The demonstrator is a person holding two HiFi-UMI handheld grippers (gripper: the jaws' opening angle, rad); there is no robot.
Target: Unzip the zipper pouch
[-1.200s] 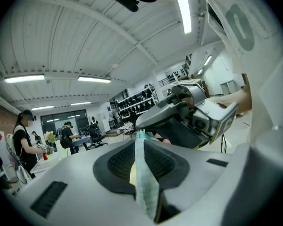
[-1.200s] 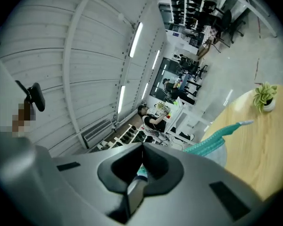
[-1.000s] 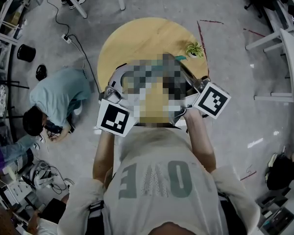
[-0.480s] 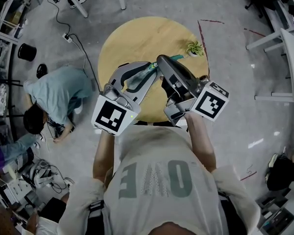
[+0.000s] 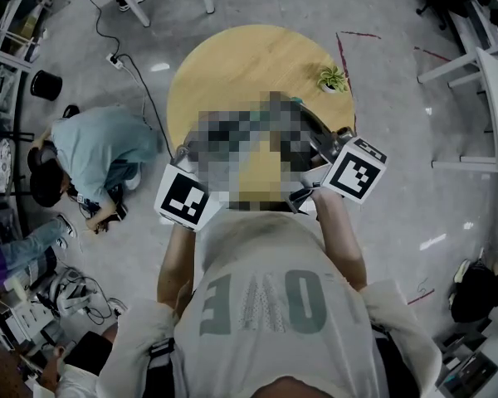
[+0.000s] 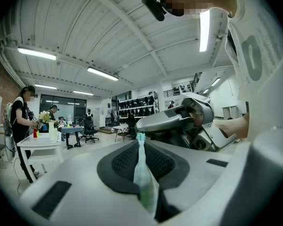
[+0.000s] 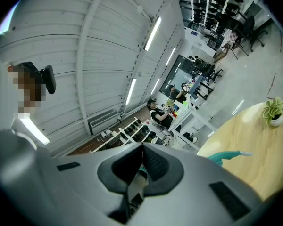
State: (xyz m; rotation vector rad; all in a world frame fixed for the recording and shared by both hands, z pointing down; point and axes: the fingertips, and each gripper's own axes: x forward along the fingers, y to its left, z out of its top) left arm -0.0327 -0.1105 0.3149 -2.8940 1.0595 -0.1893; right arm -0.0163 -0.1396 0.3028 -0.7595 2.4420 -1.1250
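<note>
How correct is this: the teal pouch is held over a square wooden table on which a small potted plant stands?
Not quite: the table is round, not square, as the head view shows. The rest holds: the teal pouch is held over it, and a small potted plant stands on it.

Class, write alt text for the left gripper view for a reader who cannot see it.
The left gripper, its jaws having just closed further, pinches a thin pale-green zipper pouch edge-on between its black pads. Just beyond, at right, a hand holds the right gripper; behind is a large room with ceiling strip lights and people near a white table.
</note>
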